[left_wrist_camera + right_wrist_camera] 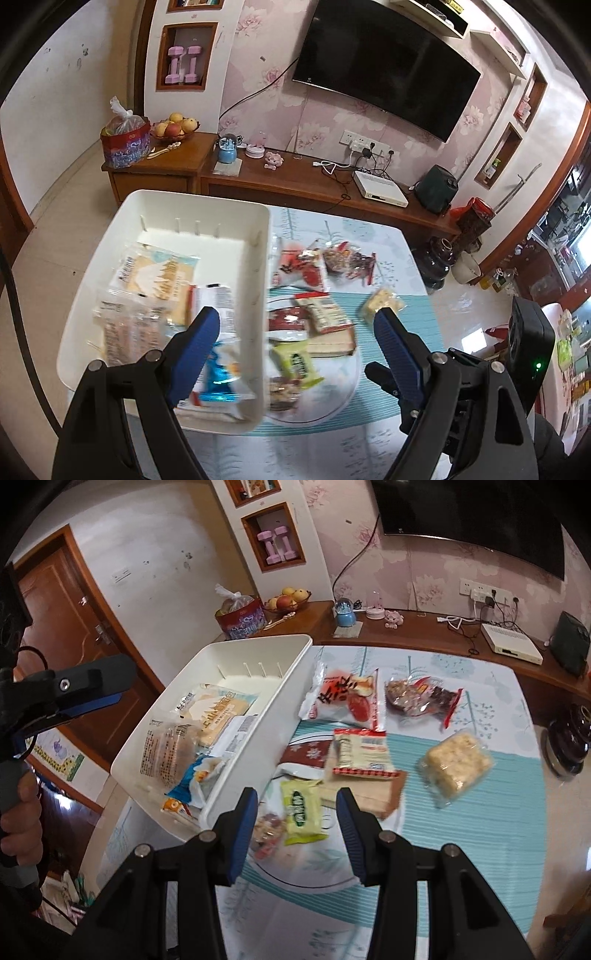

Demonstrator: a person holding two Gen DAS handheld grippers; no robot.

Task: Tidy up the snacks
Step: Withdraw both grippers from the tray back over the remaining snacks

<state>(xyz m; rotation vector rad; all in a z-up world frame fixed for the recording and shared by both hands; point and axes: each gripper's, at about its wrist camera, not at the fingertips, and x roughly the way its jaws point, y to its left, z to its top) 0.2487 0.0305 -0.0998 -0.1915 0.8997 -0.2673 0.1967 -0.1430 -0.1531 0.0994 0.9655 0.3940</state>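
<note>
Both tongs, left [295, 328] and right [297, 810], are being held apart and empty over loose snacks [301, 810] beside the half-filled bin [258, 716], seemingly for picking.

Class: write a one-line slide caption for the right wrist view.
Open right hand-held gripper above green snack packet, beside white bin.

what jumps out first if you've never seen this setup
The white bin at the table's left, already holding several snack packs, draws the eye first. Right of it, loose snacks lie scattered on the table: a green pack nearest the right gripper, a red-and-white pack farther back, and a rice cake off to the right. Both grippers hover empty, the left gripper over the bin's edge.
</note>
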